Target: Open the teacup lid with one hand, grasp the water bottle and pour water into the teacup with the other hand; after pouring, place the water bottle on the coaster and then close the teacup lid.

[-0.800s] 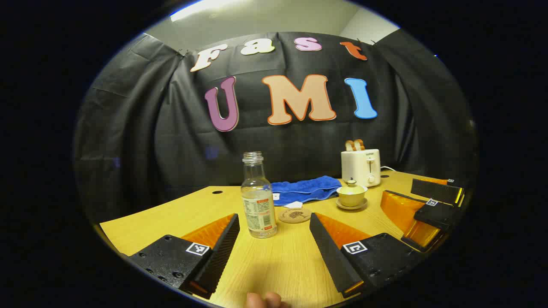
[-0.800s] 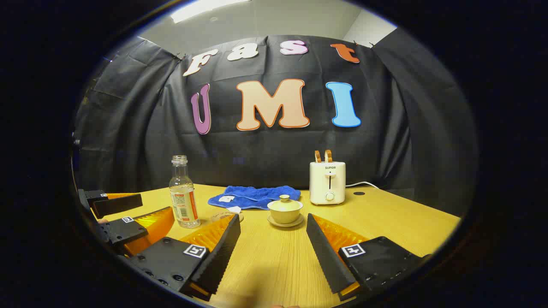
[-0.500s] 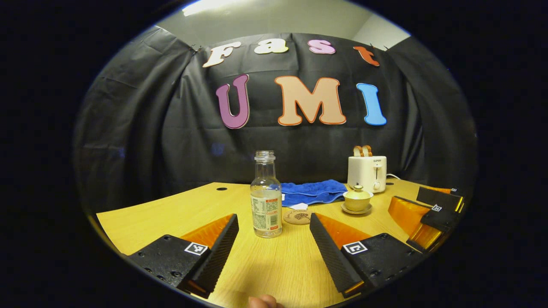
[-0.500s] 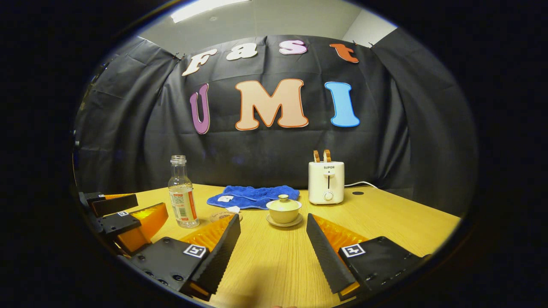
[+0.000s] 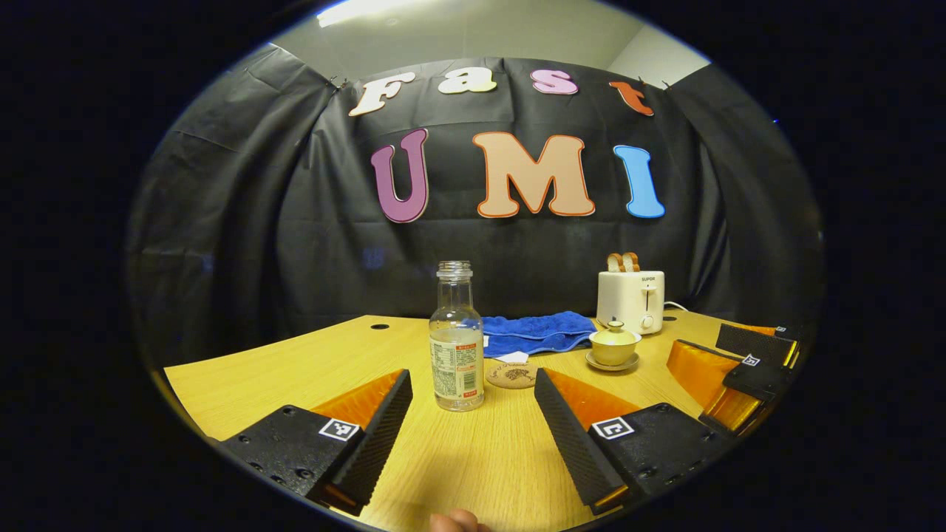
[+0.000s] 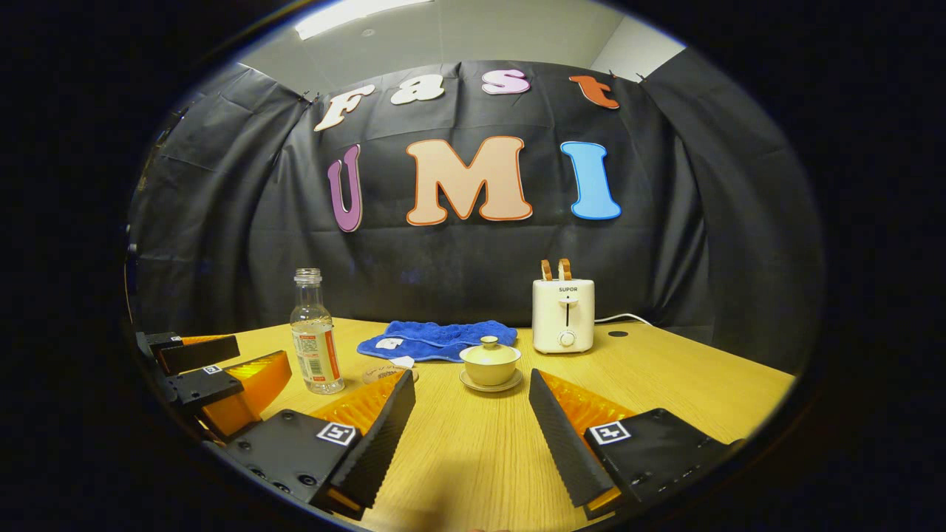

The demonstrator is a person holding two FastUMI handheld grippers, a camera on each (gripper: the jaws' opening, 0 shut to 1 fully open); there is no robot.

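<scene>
Beyond spread fingers (image 5: 403, 414): water bottle (image 5: 457, 347).

In the right gripper view, the coaster (image 6: 384, 374) was largely hidden behind a finger of the right gripper (image 6: 471, 428). The bottle (image 5: 457, 343) label's print was too small to be read. In the left gripper view, a fingertip (image 5: 454, 522) was cut off at the bottom edge, and the towel (image 5: 536, 332) was partly covered by the bottle.

Bottle (image 5: 457, 347) left of coaster (image 5: 511, 374), teacup (image 5: 614, 347) right, towel (image 5: 538, 332) and toaster (image 5: 630, 298) behind.
</scene>
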